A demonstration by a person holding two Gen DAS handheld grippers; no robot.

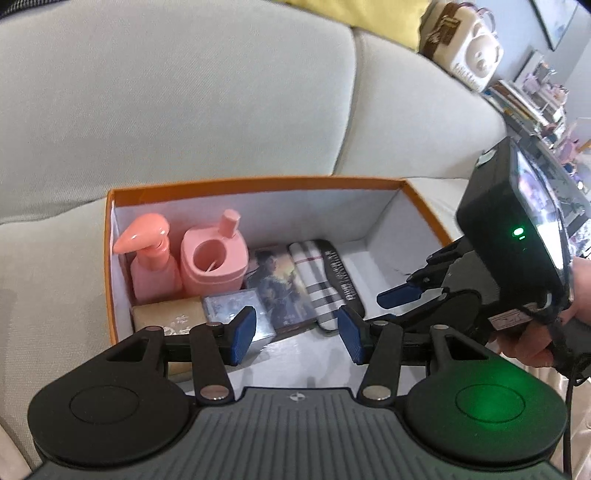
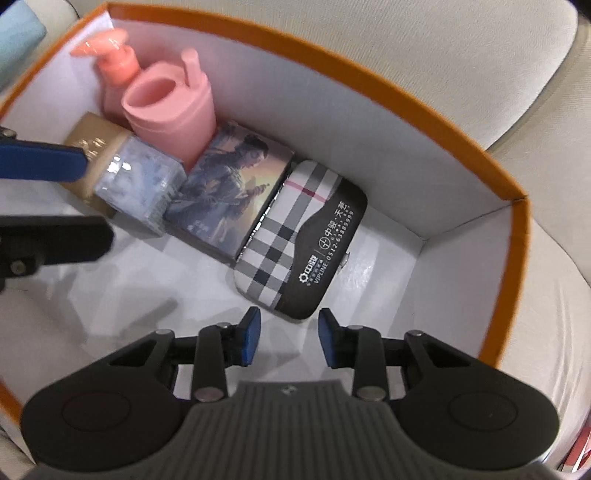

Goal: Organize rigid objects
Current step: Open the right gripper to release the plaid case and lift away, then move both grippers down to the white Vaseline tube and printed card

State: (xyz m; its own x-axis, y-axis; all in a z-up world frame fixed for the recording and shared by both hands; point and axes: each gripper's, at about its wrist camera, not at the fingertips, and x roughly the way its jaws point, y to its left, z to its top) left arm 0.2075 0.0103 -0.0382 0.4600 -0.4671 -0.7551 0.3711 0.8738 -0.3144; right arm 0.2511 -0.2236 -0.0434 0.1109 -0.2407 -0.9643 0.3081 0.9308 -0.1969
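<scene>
An orange box [image 1: 258,182] with white inner walls sits on a sofa seat. Along its left side stand a pink pump bottle [image 1: 151,266] and a pink open-topped container [image 1: 212,266]. A tan box [image 1: 170,314], a clear box [image 1: 229,306], a picture-printed box [image 1: 275,284] and a plaid case [image 1: 321,284] lie on the floor. My left gripper [image 1: 297,332] hangs open above the box's near edge, holding nothing. My right gripper [image 2: 290,338] is inside the box [image 2: 369,85], open, just short of the plaid case [image 2: 295,240], with nothing between its pads.
Pale sofa cushions [image 1: 166,92] rise behind the box, with a yellow cushion [image 1: 351,14] on top. A white bear-shaped item [image 1: 469,55] and a cluttered shelf [image 1: 535,96] lie at the far right. A hand [image 1: 532,347] holds the right gripper's handle.
</scene>
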